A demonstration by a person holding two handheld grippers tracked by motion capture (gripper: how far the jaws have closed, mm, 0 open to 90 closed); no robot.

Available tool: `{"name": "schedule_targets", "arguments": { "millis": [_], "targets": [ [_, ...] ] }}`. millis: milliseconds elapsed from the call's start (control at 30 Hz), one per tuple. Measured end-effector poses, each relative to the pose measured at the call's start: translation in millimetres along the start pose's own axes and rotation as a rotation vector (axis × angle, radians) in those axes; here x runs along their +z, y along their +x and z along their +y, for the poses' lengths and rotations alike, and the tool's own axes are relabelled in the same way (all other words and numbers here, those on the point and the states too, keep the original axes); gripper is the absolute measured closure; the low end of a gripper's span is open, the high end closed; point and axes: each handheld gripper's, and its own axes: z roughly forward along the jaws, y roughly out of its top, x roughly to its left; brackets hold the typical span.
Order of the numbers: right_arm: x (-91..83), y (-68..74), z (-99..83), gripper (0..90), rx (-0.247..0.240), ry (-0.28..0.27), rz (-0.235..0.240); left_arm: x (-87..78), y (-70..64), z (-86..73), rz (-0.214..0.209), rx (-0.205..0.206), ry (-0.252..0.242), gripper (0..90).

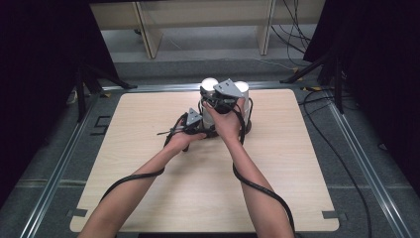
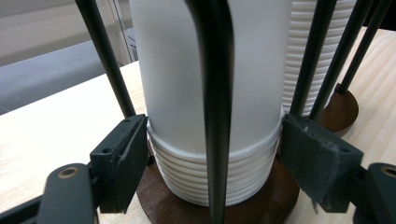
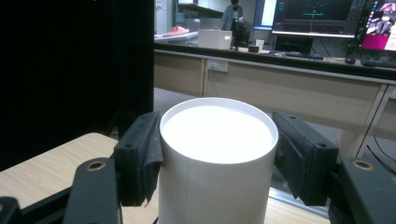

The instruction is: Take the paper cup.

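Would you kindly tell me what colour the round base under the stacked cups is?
The round wooden base is dark brown, clearest in the left gripper view.

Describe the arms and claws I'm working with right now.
Bare forearms, no sleeves. Each hand holds a black claw topped by a grey three-cornered plate: left claw, right claw. A thick black cable trails from each. Black jaw arms carry brass-coloured rivets and dark, slightly frayed pads.
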Motion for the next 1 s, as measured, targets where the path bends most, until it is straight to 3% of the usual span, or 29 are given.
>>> {"name": "schedule_targets", "arguments": {
  "millis": [367, 433, 500, 533, 667, 733, 800, 833, 900, 1000],
  "targets": [
    [-13.6, -0.4, 12.7, 36.1, 0.0, -0.039, 0.014, -6.9, 0.5, -2.0, 0.004, 0.008, 0.009, 21.6],
    [-16.5, -1.3, 14.3, 36.2, -0.011, -0.051, 0.013, -10.8, 0.5, -2.5, 0.005, 0.016, 0.014, 20.3],
    [-19.4, -0.6, 15.4, 36.1, 0.013, -0.053, 0.02, -14.7, 0.7, -3.3, 0.003, 0.012, 0.005, 19.2],
    [-20.6, -1.7, 16.3, 36.2, -0.008, -0.063, 0.016, -17.3, 1.0, -3.6, -0.002, 0.009, 0.007, 18.6],
    [-23.6, -1.6, 18.5, 36.2, -0.006, -0.071, 0.024, -23.6, 0.8, -5.0, 0.004, 0.002, 0.004, 16.6],
    [-27.9, -1.6, 20.7, 36.2, 0.0, -0.075, 0.031, -30.9, -0.5, -4.6, 0.008, -0.004, 0.003, 16.2],
    [-31.2, -2.5, 21.2, 36.2, -0.03, -0.07, 0.032, -37.6, -0.5, -3.2, 0.018, 0.005, 0.011, 16.0],
    [-33.9, -0.5, 22.3, 36.2, -0.007, -0.071, 0.04, -37.6, -0.5, -3.2, 0.018, 0.005, 0.011, 16.0],
    [-38.0, 0.0, 22.2, 36.1, -0.01, -0.079, 0.049, -48.2, 0.0, -1.6, 0.019, 0.023, 0.023, 16.0],
    [-43.3, -1.2, 21.5, 36.1, -0.026, -0.083, 0.049, -57.0, -1.1, 0.1, 0.018, 0.015, 0.004, 15.9]
  ]
}}
